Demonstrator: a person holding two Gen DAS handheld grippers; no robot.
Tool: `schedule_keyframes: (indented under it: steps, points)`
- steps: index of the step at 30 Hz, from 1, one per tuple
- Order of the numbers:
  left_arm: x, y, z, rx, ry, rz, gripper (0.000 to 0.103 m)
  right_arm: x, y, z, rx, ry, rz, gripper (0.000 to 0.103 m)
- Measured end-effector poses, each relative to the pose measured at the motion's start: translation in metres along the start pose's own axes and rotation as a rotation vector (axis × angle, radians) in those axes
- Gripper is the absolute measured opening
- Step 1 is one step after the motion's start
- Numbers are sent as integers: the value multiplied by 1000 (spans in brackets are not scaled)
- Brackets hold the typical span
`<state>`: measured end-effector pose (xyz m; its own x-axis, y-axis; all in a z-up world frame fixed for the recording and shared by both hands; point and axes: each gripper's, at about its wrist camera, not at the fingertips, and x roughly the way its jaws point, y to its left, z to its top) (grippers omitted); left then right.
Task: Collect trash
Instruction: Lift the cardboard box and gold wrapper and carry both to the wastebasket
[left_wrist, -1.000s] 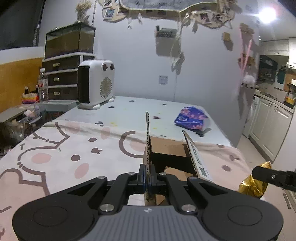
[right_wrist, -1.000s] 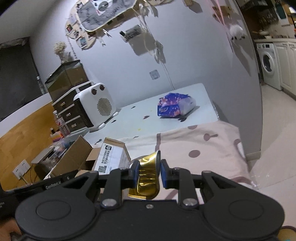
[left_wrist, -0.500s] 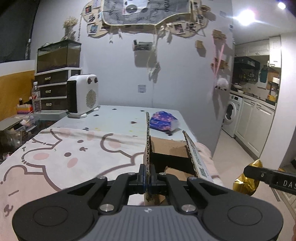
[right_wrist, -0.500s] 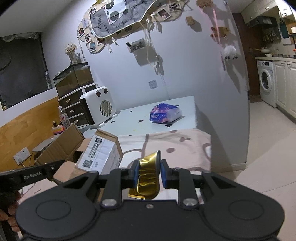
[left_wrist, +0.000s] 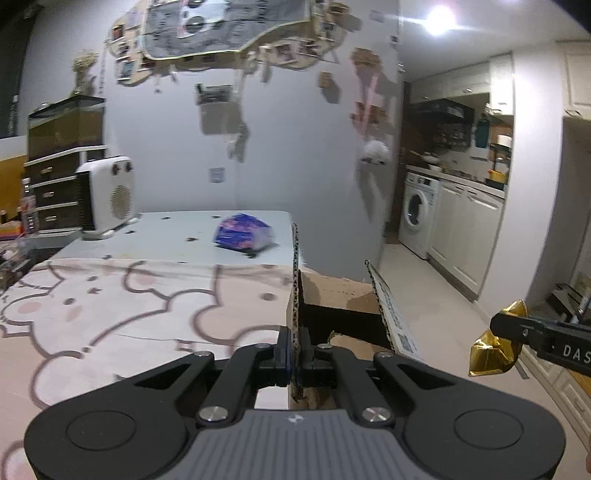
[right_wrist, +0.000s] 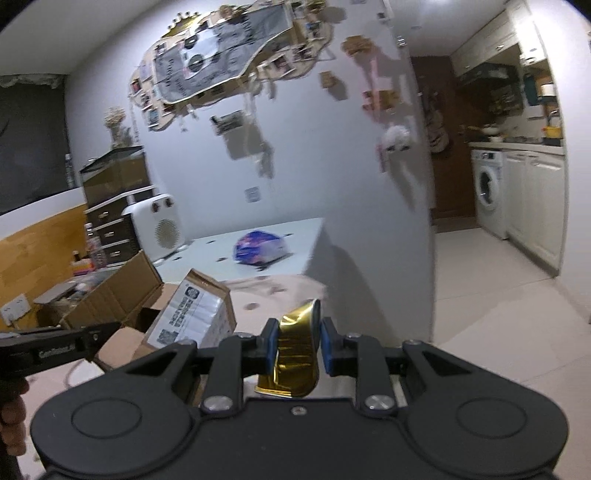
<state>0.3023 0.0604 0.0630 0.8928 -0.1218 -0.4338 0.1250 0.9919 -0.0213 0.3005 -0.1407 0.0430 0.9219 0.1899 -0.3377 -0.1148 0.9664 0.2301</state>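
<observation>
My left gripper (left_wrist: 295, 343) is shut on the upright flap of an open cardboard box (left_wrist: 332, 295), carried over the right end of the table. The same cardboard box (right_wrist: 192, 317), with a white printed label, shows at the left of the right wrist view beside the left gripper (right_wrist: 88, 341). My right gripper (right_wrist: 298, 343) is shut on a crumpled gold foil wrapper (right_wrist: 295, 354). That gold foil wrapper (left_wrist: 493, 350) hangs from the right gripper (left_wrist: 513, 330) at the right edge of the left wrist view, beyond the box.
A table with a pink cartoon cloth (left_wrist: 110, 314) lies to the left. On its far white end (left_wrist: 177, 236) sit a blue tissue pack (left_wrist: 242, 232) and a white heater (left_wrist: 109, 195). Drawers (left_wrist: 59, 192) stand left. A kitchen with a washing machine (left_wrist: 419, 214) opens right, past tiled floor (right_wrist: 498, 314).
Both grippers have moved back and to the right, away from the table, with the box and the wrapper still held. The kitchen and floor have come into view. Grips unchanged.
</observation>
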Motion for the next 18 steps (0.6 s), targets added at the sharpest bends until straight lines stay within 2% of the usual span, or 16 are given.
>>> schedule_keyframes:
  steps: [7, 18]
  points:
    - [8, -66, -17, 28, 28, -71, 2, -26, -56, -11, 3, 1, -86, 24]
    - [38, -166, -52, 54, 122, -166, 2, -50, -140, -33, 40, 22, -202, 24]
